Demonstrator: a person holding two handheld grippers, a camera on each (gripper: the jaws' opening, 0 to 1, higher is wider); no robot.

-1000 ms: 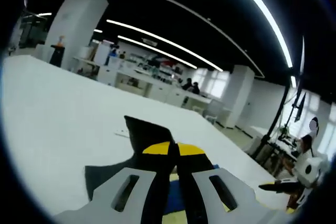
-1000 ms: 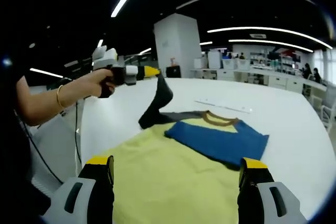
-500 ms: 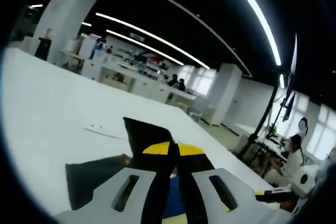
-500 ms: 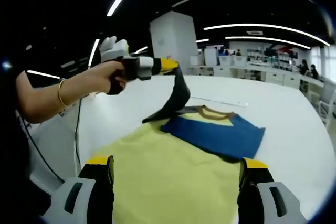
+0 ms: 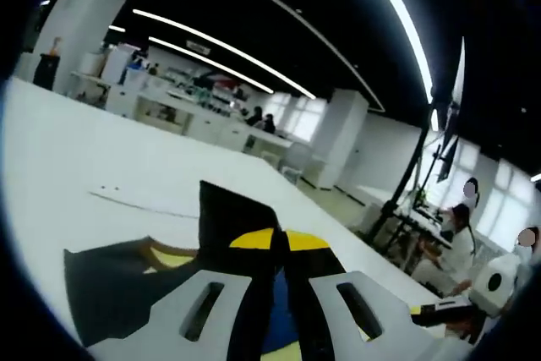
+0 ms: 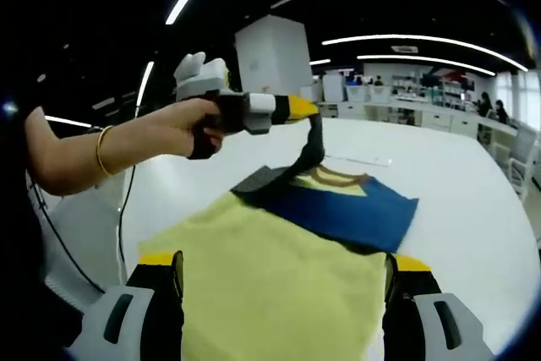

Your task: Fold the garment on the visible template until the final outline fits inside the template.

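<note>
Right gripper view, from the left: your hand holds the left gripper, its jaws clenched on a dark sleeve lifted above the yellow-and-blue garment lying on the white tabletop. Your right gripper hovers over the yellow fabric, jaws spread, grasping nothing. Left gripper view adds the sleeve's edge standing up between the shut yellow tips.

Yellow-blue garment, grey sleeve lifted

Left gripper view: low and close, facing across table. Right gripper view: near edge, looking over shirt toward left gripper. Shared: shirt, table.
</note>
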